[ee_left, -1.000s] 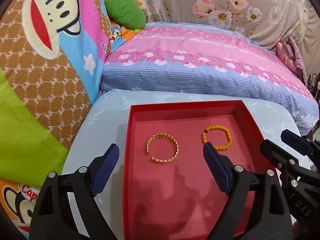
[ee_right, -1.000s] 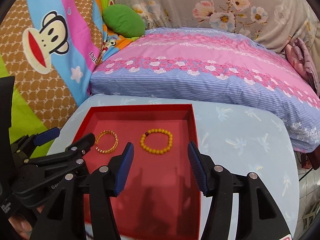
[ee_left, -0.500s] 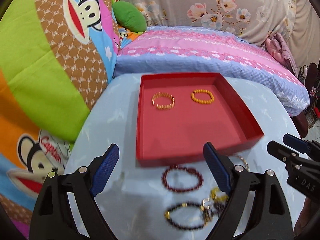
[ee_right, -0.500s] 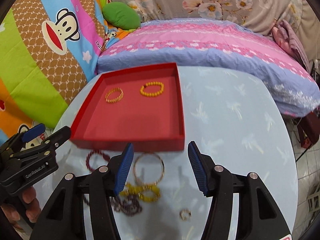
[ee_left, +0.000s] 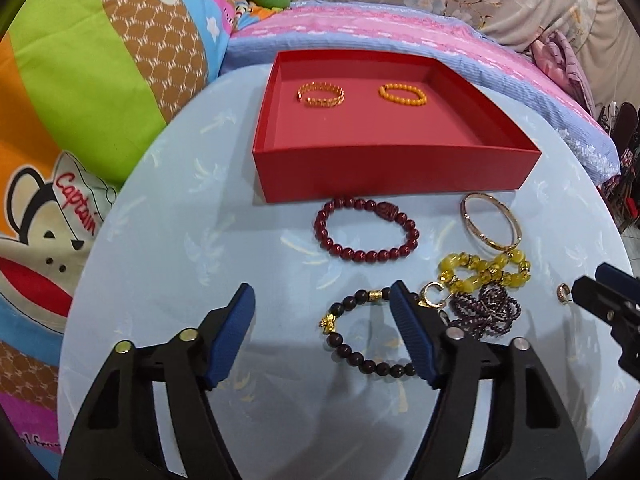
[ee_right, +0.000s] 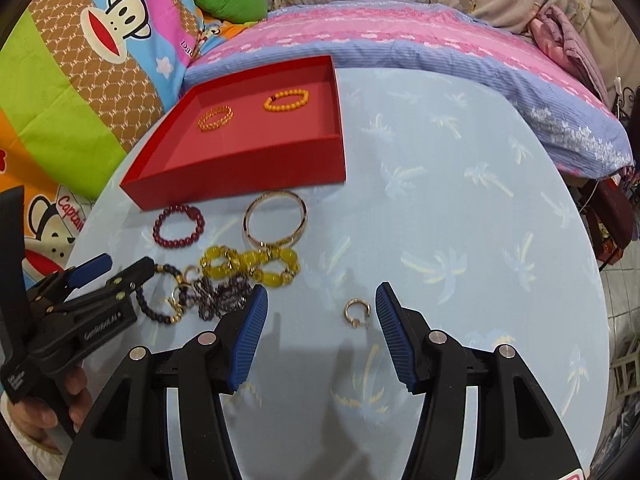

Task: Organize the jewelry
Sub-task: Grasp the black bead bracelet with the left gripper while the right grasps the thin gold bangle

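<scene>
Meanwhile, we hover our left gripper (ee_left: pixel 320 336), jaws just narrowing yet empty, over the dark bead bracelet (ee_left: pixel 362 336); our right gripper (ee_right: pixel 320 332), half-open and empty, frames the small gold ring (ee_right: pixel 356 312), both bound for the far red tray (ee_left: pixel 396 172).

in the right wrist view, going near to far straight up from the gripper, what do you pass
right gripper → small gold ring → yellow bead bracelet → gold bangle → red tray → gold chain bracelet and orange bead bracelet, about level with each other at the tray's far end

Small gold ring (ee_right: pixel 357 312) between gripper (ee_right: pixel 320 336) fingers
</scene>
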`<state>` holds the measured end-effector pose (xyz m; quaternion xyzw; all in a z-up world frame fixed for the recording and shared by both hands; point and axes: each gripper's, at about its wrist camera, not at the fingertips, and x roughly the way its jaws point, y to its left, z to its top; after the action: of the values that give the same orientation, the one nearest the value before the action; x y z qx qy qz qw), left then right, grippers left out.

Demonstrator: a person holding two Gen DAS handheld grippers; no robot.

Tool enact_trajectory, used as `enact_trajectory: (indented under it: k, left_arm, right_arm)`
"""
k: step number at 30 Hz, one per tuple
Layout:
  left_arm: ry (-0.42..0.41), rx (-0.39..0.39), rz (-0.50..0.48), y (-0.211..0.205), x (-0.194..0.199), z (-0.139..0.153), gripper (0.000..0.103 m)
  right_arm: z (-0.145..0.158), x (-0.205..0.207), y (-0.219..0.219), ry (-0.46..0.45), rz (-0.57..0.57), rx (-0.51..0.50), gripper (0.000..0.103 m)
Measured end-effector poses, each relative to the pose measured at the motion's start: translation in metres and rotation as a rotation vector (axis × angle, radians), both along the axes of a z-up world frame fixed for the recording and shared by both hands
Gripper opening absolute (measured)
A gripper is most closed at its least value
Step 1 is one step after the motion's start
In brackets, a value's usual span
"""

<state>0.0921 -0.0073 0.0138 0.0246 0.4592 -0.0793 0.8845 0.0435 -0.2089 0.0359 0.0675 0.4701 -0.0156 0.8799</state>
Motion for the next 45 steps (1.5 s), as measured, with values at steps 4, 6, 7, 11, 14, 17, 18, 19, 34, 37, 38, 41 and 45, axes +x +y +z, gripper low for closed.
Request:
enact_trajectory:
  k: [4, 6, 7, 11, 14, 17, 18, 19, 34, 37, 38, 41, 45]
  left_arm:
    - [0.031, -0.024, -0.009, 0.001, 0.001, -0.011, 0.048]
    - [0.017, -0.022, -0.016, 0.0, -0.001, -0.012, 0.042]
    - [0.012, -0.019, -0.027, -0.002, -0.002, -0.012, 0.039]
    - [0.02, -0.036, -0.063, -0.005, -0.002, -0.011, 0.011]
    - [0.032, -0.053, -0.06, -0.002, -0.001, -0.009, 0.009]
    - [0.031, -0.042, -0.021, 0.006, 0.001, -0.009, 0.009]
    - [0.033, -0.041, -0.006, 0.009, 0.003, -0.009, 0.009]
    - [0.034, -0.041, 0.005, 0.012, 0.004, -0.009, 0.009]
    - [0.025, -0.026, 0.013, 0.015, 0.007, -0.011, 0.009]
    - [0.021, -0.025, 0.012, 0.015, 0.007, -0.011, 0.009]
    - [0.019, -0.025, 0.011, 0.015, 0.007, -0.012, 0.009]
    - [0.018, -0.025, 0.01, 0.015, 0.007, -0.012, 0.009]
    - [0.026, -0.036, 0.009, 0.016, 0.007, -0.011, 0.009]
  right_arm:
    - [-0.006, -0.001, 0.002, 0.016, 0.002, 0.002, 0.055]
    - [-0.007, 0.001, 0.004, 0.02, 0.004, 0.004, 0.055]
    - [-0.008, 0.002, 0.004, 0.02, 0.005, 0.004, 0.055]
    - [-0.01, 0.008, 0.009, 0.023, 0.016, 0.004, 0.055]
    - [-0.012, 0.013, 0.012, 0.025, 0.023, 0.006, 0.055]
    - [-0.013, 0.019, 0.011, 0.025, 0.023, 0.011, 0.055]
    - [-0.013, 0.021, 0.011, 0.025, 0.022, 0.014, 0.055]
    - [-0.013, 0.024, 0.01, 0.024, 0.02, 0.017, 0.055]
    - [-0.027, 0.074, 0.033, 0.037, 0.062, -0.001, 0.058]
    - [-0.033, 0.081, 0.037, 0.05, 0.073, -0.009, 0.058]
    - [-0.034, 0.083, 0.038, 0.047, 0.074, -0.017, 0.058]
    - [-0.035, 0.086, 0.042, 0.037, 0.083, -0.051, 0.058]
    - [-0.035, 0.085, 0.041, 0.023, 0.084, -0.068, 0.053]
